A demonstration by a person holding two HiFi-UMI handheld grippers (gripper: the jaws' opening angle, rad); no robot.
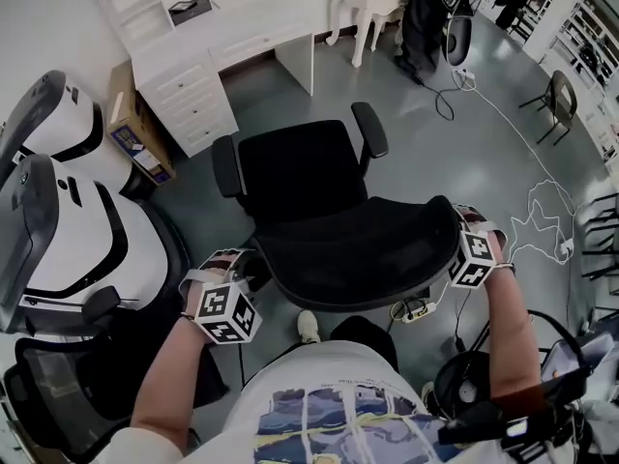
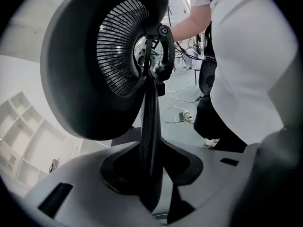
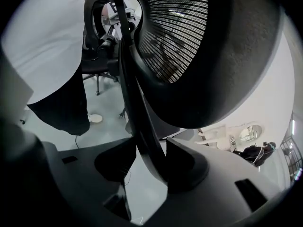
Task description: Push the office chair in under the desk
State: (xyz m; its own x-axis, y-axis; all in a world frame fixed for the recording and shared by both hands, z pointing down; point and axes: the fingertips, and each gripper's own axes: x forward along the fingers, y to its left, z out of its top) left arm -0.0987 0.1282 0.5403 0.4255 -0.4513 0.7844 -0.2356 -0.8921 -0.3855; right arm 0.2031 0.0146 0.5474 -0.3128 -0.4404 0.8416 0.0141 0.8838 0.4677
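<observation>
The left gripper (image 1: 244, 267) has its jaws drawn narrow and pressed onto the thin black rim of the backrest (image 1: 358, 249), which stands edge-on between the pads. The right gripper (image 1: 457, 222) sits wider around the rim at the opposite end – the rim leans on one pad, and a sliver of floor shows beside the other.

Just ahead of both grippers is the rest of the office chair (image 1: 319, 177): its black seat and armrests point away from the person. Farther ahead stands the white desk (image 1: 242, 22) – the chair is out on the floor, well short of it. Outside the left gripper are white-and-black chairs (image 1: 87, 230); past the right gripper, a white cable (image 1: 542, 211) lies on the floor.
</observation>
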